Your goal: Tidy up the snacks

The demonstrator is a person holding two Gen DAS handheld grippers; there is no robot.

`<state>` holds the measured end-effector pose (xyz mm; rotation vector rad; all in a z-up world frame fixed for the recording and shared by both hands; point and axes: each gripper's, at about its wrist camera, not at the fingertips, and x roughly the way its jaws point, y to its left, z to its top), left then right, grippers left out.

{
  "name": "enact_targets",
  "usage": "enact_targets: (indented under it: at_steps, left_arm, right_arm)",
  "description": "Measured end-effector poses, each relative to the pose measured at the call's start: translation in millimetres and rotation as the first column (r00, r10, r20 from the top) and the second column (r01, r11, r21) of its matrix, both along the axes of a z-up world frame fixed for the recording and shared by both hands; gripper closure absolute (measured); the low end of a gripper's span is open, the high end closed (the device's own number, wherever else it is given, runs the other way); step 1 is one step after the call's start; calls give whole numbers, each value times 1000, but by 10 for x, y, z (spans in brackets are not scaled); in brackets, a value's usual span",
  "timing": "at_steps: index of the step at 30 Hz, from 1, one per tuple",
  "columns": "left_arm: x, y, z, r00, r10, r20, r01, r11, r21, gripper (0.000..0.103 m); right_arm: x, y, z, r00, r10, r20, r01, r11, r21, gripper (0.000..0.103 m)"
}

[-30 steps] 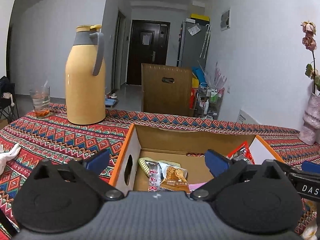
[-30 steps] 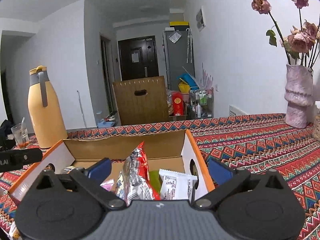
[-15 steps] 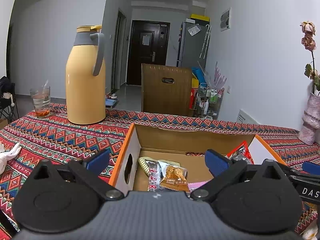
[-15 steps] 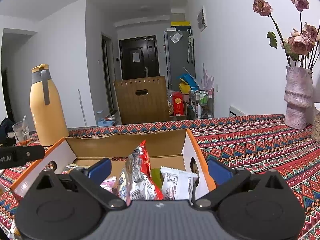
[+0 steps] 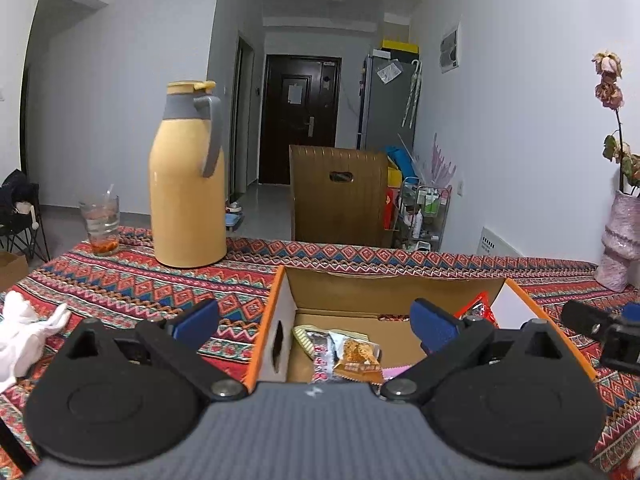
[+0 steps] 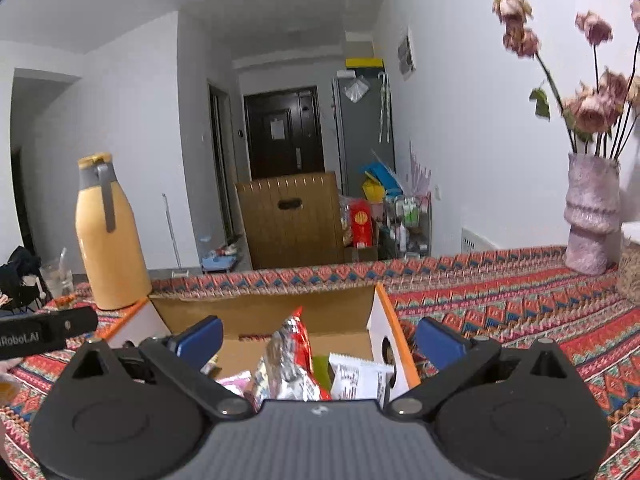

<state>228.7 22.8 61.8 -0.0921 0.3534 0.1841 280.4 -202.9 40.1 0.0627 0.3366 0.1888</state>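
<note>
An open cardboard box (image 5: 384, 292) with orange edges sits on the patterned tablecloth and holds several snack packets. In the left wrist view I see an orange-brown snack packet (image 5: 356, 356) and a striped one (image 5: 304, 340) at the box's left end. My left gripper (image 5: 316, 320) is open and empty, straddling the box's left wall. In the right wrist view a red and silver snack bag (image 6: 292, 356) stands upright beside a white packet (image 6: 356, 376). My right gripper (image 6: 320, 334) is open and empty, astride the box's (image 6: 300, 308) right wall.
A tall yellow thermos jug (image 5: 188, 184) and a drinking glass (image 5: 102, 224) stand on the table's far left. A pink vase (image 6: 592, 220) with dried roses stands at the far right. White crumpled tissue (image 5: 24, 332) lies at the left. A wooden chair back (image 5: 340, 196) rises behind the table.
Both grippers have drawn back and risen slightly from the box, staying open. The snacks in the box have not moved.
</note>
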Motion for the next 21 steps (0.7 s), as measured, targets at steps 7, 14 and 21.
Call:
enact_targets:
  at_steps: [7, 14, 21]
  left_arm:
    - [-416, 84, 34, 1000, -14, 0, 14, 1000, 17, 0]
    - [-778, 119, -130, 998, -46, -45, 48, 999, 25, 0]
    - [-1019, 146, -381, 992, -64, -110, 67, 998, 19, 0]
  right_arm:
    - [-394, -68, 98, 1000, 0, 10, 0, 1000, -1, 0]
    - [-813, -114, 6, 1000, -9, -20, 8, 1000, -29, 0]
    - [-1123, -95, -233, 996, 7, -88, -12, 999, -53, 0]
